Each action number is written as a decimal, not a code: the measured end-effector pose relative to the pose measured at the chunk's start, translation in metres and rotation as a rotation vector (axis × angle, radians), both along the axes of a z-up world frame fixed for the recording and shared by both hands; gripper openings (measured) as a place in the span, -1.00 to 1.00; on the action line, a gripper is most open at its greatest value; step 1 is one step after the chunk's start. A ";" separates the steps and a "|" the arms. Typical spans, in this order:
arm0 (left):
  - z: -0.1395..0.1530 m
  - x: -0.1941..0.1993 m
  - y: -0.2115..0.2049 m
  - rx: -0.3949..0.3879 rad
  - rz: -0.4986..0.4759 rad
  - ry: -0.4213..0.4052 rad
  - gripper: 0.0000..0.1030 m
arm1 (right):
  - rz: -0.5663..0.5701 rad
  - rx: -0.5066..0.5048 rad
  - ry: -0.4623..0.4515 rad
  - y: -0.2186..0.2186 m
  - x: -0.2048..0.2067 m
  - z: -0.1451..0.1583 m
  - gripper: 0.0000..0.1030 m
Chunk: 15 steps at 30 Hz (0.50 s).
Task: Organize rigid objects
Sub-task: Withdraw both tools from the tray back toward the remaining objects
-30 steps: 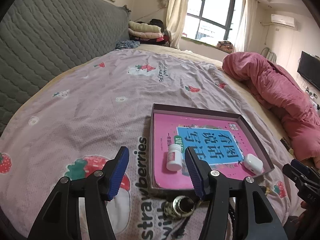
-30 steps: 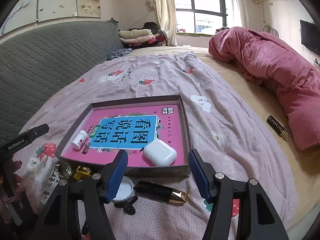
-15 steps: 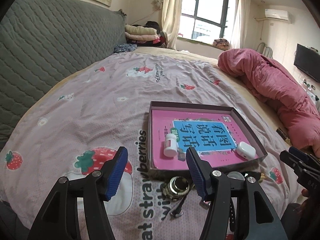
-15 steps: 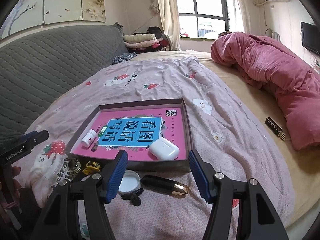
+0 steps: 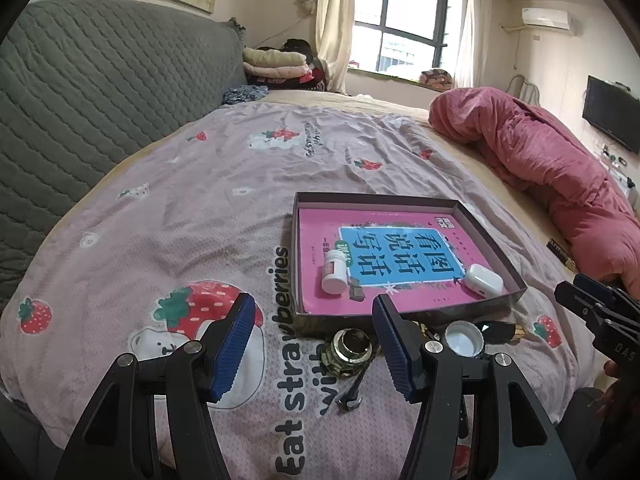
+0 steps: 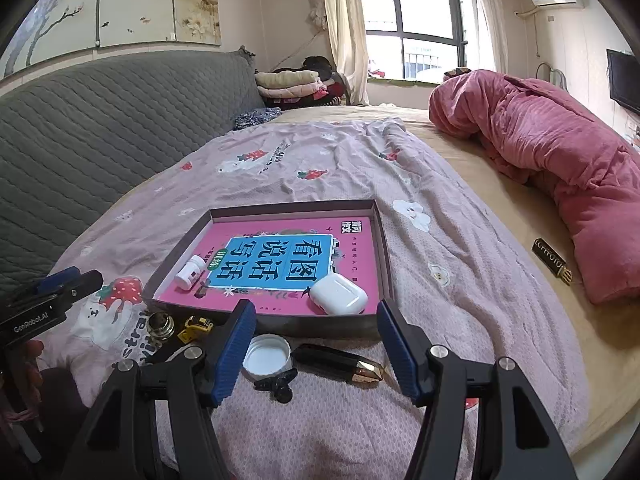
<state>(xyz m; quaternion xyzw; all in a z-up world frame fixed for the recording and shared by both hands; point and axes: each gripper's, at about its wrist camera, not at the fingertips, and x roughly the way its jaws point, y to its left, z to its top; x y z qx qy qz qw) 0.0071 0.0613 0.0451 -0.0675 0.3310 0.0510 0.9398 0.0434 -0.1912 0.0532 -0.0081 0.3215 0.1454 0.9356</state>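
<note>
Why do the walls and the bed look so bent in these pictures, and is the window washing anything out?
Both views: fisheye lenses curve the bed's quilt and leave dark corners. Left wrist view: the window is blown out white, but the tray stays evenly lit and sharp. Right wrist view: the window glares too; the white earbud case shows a soft highlight.

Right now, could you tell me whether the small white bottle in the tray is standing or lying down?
Lying down: the white bottle rests on its side on the pink book.

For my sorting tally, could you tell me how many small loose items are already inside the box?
2: a white pill bottle lying near the box's left wall, and a white earbud case by its near right corner. Nothing else shows on the pink book.
</note>
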 end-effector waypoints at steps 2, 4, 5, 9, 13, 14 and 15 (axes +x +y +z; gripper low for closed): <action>0.000 -0.002 -0.002 0.002 -0.002 0.003 0.22 | 0.002 0.002 0.001 0.000 -0.002 0.000 0.21; 0.001 -0.004 -0.003 0.005 -0.006 0.006 0.22 | 0.008 0.001 0.004 0.000 -0.005 0.000 0.21; 0.001 -0.005 -0.004 0.008 -0.009 0.006 0.22 | 0.010 0.000 0.003 0.000 -0.006 0.000 0.21; 0.003 -0.010 -0.007 0.015 -0.020 0.005 0.22 | 0.020 -0.002 0.003 0.002 -0.009 0.001 0.21; 0.003 -0.013 -0.010 0.004 -0.028 0.013 0.22 | 0.026 0.003 0.007 0.002 -0.013 0.000 0.21; 0.002 -0.014 -0.011 0.003 -0.029 0.015 0.22 | 0.028 0.002 0.009 0.003 -0.014 -0.001 0.21; 0.002 -0.015 -0.012 0.003 -0.032 0.017 0.22 | 0.031 0.002 0.011 0.003 -0.016 -0.002 0.21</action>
